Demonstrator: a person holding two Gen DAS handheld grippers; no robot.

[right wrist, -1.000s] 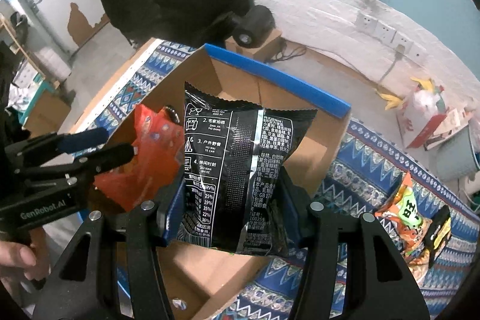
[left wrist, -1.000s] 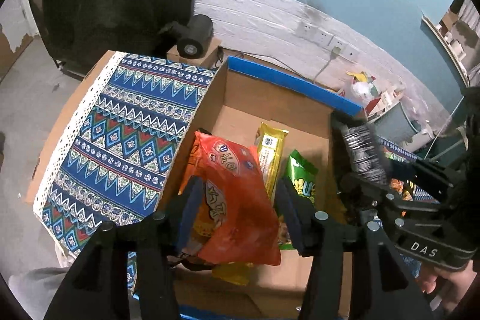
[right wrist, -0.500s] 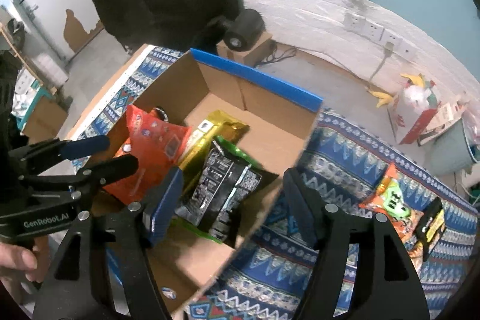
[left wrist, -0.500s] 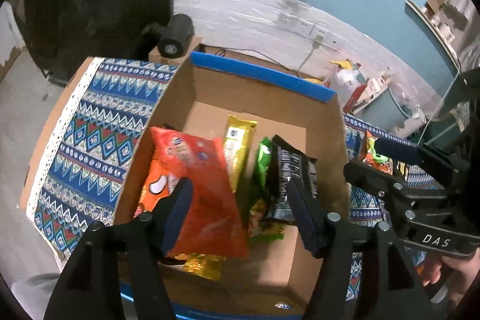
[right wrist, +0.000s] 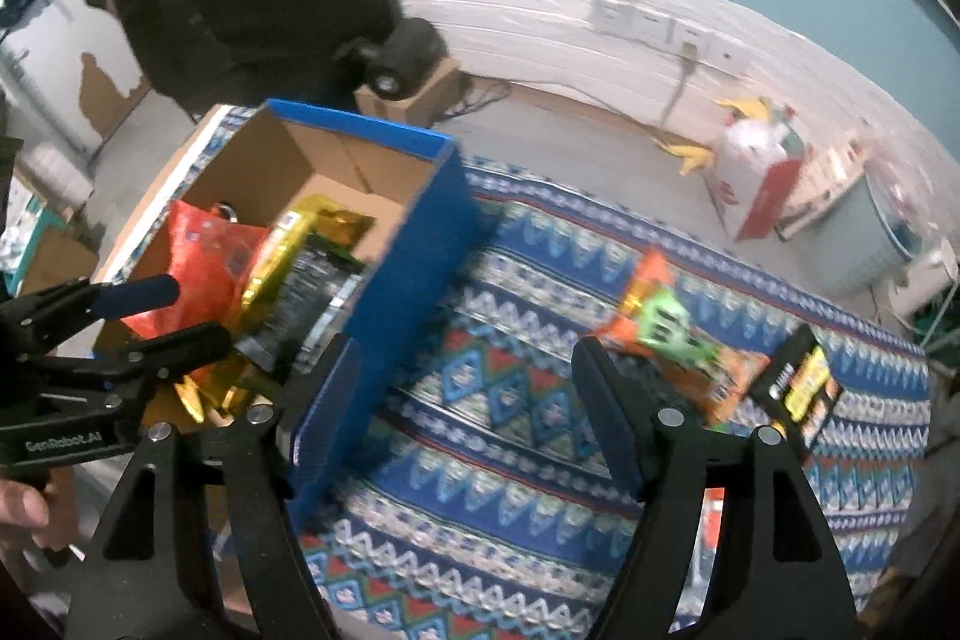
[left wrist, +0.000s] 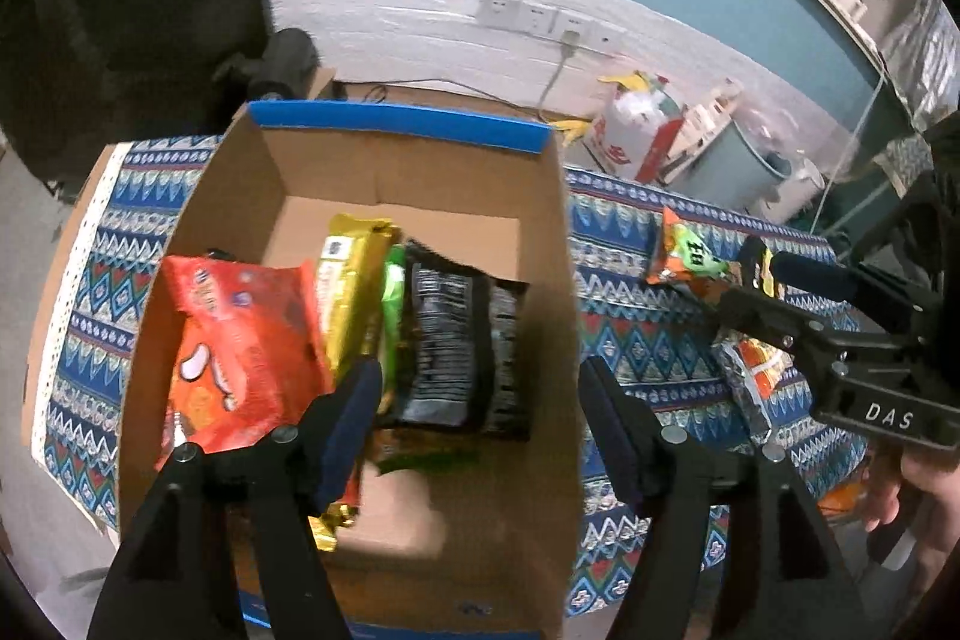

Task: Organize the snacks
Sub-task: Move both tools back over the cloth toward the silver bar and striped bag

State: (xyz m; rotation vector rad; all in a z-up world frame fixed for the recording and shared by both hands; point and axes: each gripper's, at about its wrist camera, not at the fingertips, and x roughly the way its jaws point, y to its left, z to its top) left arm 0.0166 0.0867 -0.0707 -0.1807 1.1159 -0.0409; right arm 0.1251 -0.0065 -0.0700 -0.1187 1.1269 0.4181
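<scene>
A cardboard box with a blue rim (left wrist: 396, 124) (right wrist: 414, 244) stands on a patterned blue cloth (right wrist: 516, 388). Inside it lie a red bag (left wrist: 240, 352), a gold bag (left wrist: 348, 292), a green bag (left wrist: 393, 304) and a black bag (left wrist: 456, 340). My left gripper (left wrist: 480, 424) is open and empty above the box's near side. My right gripper (right wrist: 468, 406) is open and empty over the cloth, right of the box. An orange and green bag (right wrist: 666, 334) (left wrist: 684, 256) and a black and yellow packet (right wrist: 798, 388) lie on the cloth to the right.
More snack packets (left wrist: 750, 376) lie on the cloth below the right gripper in the left wrist view. A small cardboard box with a black device (right wrist: 402, 64) stands behind. A white and red bag (right wrist: 756, 172) stands on the floor by the wall.
Both grippers opened and let go of the red and black bags, which now lie in the box. My right gripper swung right over the cloth; the left one moved right too.
</scene>
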